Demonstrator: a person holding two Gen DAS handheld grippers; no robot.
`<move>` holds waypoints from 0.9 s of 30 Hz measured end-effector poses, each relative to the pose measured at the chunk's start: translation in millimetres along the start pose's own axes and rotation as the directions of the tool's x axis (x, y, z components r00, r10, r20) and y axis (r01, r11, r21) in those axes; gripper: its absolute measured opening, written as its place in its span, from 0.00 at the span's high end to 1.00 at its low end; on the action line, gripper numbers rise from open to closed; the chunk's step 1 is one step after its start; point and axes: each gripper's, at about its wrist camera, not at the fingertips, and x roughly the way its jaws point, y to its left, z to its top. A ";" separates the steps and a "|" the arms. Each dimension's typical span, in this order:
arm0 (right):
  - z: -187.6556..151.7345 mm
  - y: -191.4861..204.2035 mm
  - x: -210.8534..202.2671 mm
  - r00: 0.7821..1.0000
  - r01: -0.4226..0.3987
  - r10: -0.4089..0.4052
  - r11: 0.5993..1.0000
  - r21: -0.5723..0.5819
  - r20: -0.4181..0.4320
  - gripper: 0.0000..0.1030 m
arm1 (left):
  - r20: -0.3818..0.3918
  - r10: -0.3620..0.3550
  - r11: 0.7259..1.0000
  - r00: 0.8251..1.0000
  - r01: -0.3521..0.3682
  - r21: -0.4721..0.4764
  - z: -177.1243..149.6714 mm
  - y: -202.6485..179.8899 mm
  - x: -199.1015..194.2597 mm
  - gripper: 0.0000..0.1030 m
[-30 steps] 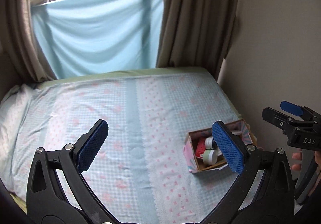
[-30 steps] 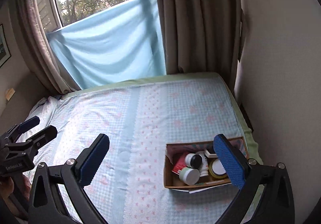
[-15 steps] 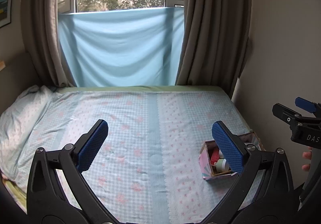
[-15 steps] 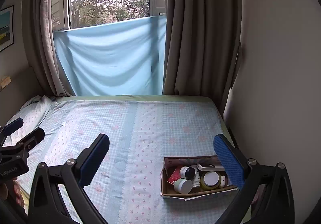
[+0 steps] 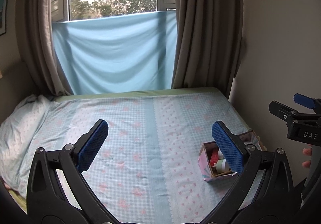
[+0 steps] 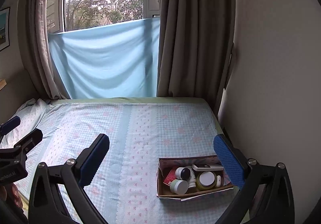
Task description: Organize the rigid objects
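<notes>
1. The bed (image 6: 140, 123) fills both views under a checked sheet; a pillow (image 5: 18, 123) lies at 9 o'clock.
2. Curtains (image 6: 190, 43) and a blue cloth (image 6: 104, 59) hang at 12 o'clock, well clear of the work.
3. The box (image 6: 160, 175) sits on the bed at 5 o'clock in the right view, near the wall-side edge.
4. The left gripper (image 5: 160, 145) and right gripper (image 6: 161, 155) hover above the bed, fingers wide, holding nothing.
5. Jars (image 6: 179, 186), a tape roll (image 6: 206, 179) and a remote-like bar (image 6: 207, 167) crowd the box; I would come straight down on one jar, since its neighbours touch it and the box walls hem the fingers in.
</notes>
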 end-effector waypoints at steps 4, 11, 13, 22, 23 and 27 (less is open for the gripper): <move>0.1 2.0 -0.1 1.000 -0.003 0.003 1.000 0.000 -0.002 0.00 | 0.000 0.003 1.000 1.000 -0.003 -0.001 -0.6 1.3 -0.3 0.00; -0.3 2.9 0.0 1.000 -0.002 0.002 1.000 0.006 -0.004 0.00 | -0.002 0.013 1.000 1.000 -0.013 -0.003 -0.7 3.2 1.3 0.00; -0.3 3.1 -0.2 1.000 -0.003 0.003 1.000 0.008 -0.002 0.00 | -0.002 0.015 1.000 1.000 -0.015 -0.006 -0.7 3.8 2.0 0.00; 4.6 3.9 1.8 1.000 0.000 0.000 1.000 0.007 0.006 0.00 | 0.006 0.019 1.000 1.000 -0.019 -0.007 0.4 4.5 4.9 0.00; 5.5 4.2 2.5 1.000 0.000 -0.001 1.000 0.007 0.007 0.00 | 0.008 0.017 1.000 1.000 -0.016 -0.010 0.6 4.6 4.5 0.00; 6.2 6.0 3.9 1.000 0.001 -0.001 1.000 0.007 0.009 0.00 | 0.011 0.022 1.000 1.000 -0.022 -0.009 0.8 5.3 5.0 0.00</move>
